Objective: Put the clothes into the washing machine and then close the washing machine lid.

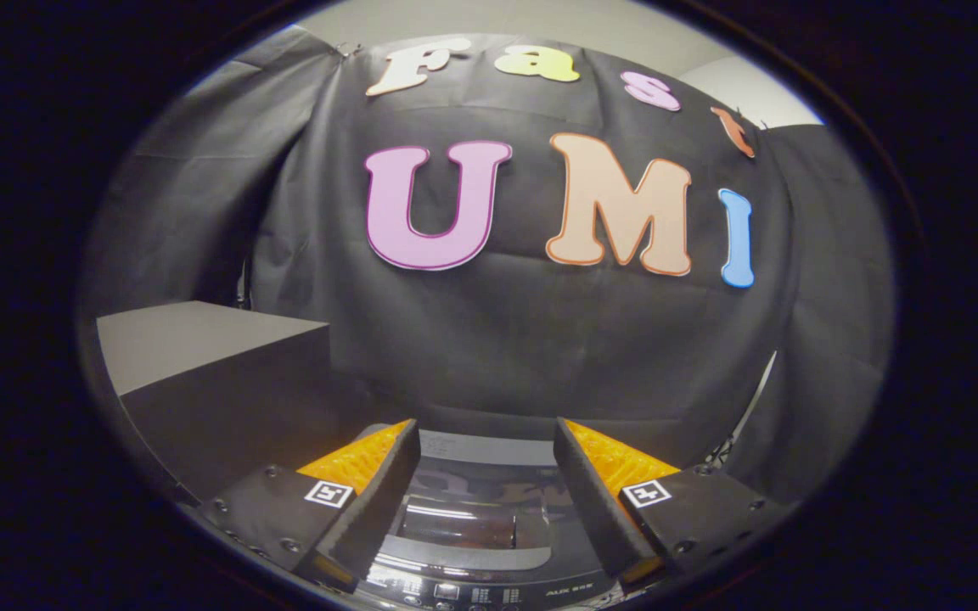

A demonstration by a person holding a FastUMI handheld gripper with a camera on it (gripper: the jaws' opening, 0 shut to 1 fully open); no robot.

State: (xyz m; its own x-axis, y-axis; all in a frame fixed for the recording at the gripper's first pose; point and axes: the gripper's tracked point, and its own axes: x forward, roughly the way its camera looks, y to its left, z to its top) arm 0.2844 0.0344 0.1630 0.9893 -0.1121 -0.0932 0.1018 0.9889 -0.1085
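Below and between the fingers of the tool [486,475], a washing machine [472,543], seen from above: dark glossy lid [463,518] with a clear window, lying flat and apparently closed; control panel [472,594] along the near edge. Tool fingers spread apart, holding nothing, hovering above the lid without touching. No clothes to be seen on the lid or beside the machine; whether already in the drum cannot be told through the reflecting window. To the left, a dark box-like block [217,373] with a flat grey top, just beside the machine. Judged handling: lid rigid, smooth, likely slippery under the pads; probably hinged at the far side, so best lifted or pressed at the near edge by the panel rather than pinched mid-pane. Clothes, once found, soft, light and limp; best pinched at a bunched fold.
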